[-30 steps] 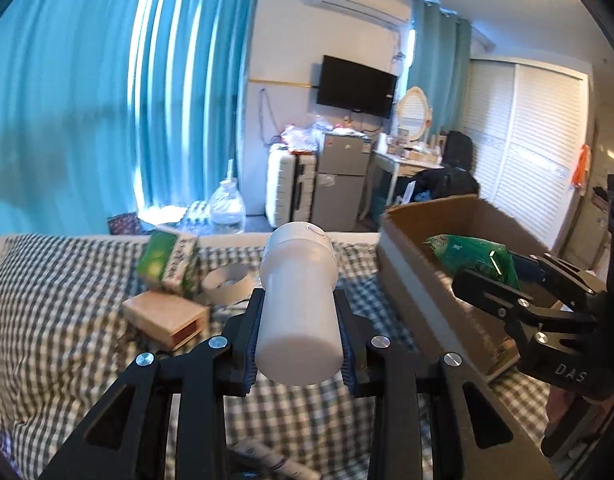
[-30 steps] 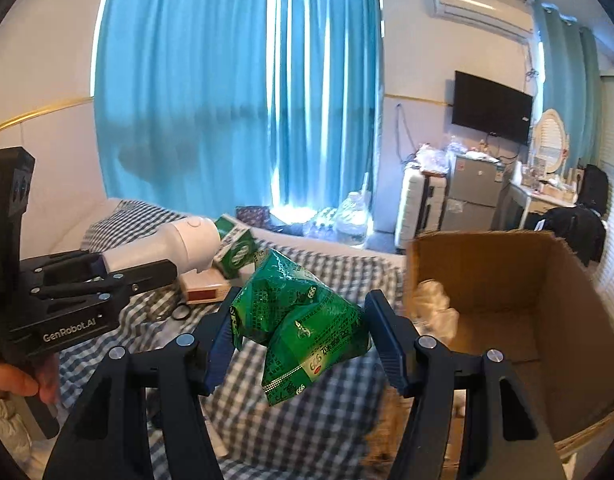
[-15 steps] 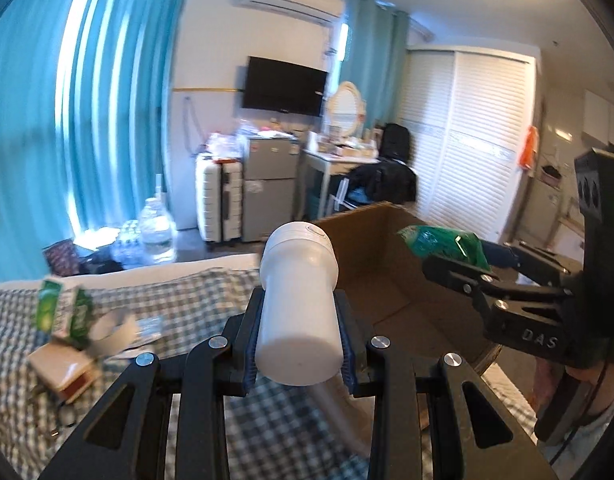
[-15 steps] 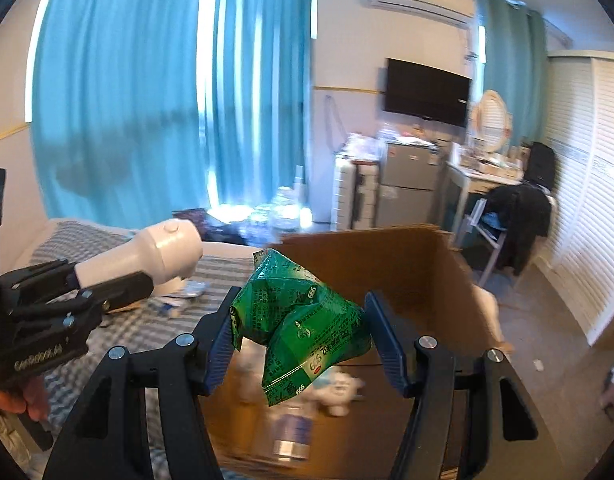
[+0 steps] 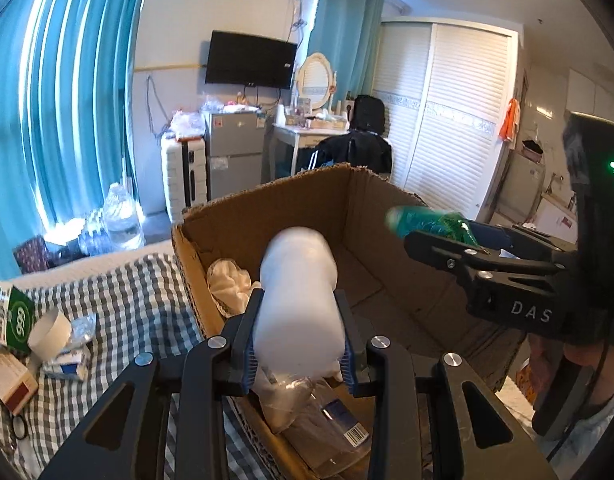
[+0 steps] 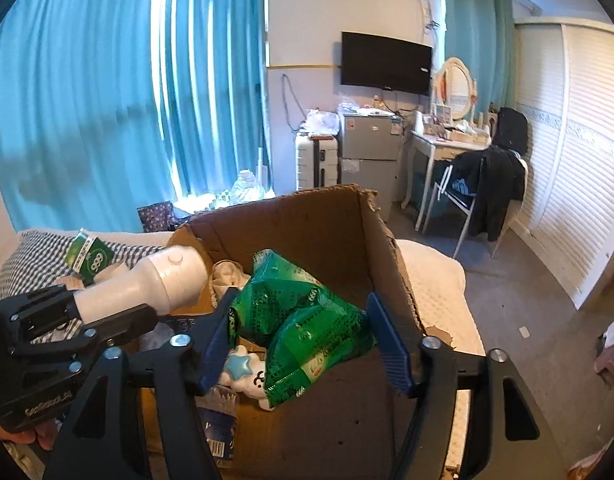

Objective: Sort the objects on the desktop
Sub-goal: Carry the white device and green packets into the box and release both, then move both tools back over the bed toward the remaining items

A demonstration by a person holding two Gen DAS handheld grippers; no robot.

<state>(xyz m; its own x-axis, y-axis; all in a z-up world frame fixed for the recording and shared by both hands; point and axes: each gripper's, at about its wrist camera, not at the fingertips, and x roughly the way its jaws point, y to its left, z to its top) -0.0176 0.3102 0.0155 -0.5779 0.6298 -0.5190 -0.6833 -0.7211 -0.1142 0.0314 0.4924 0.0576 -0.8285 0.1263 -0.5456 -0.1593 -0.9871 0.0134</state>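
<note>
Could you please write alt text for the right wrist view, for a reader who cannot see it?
The right tongs, whose jaws have just been opening, release a crumpled green packet over an open cardboard box on a checked bedspread. At left, the left tongs grip a white bottle above the box's edge; blue curtains hang behind.

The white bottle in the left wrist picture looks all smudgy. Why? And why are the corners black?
Left wrist view: the white bottle and the green packet are smeared, probably from movement, while the room behind is sharp. Right wrist view: the white bottle looks crisp. Both views: the round fisheye lens leaves black corners.
</note>
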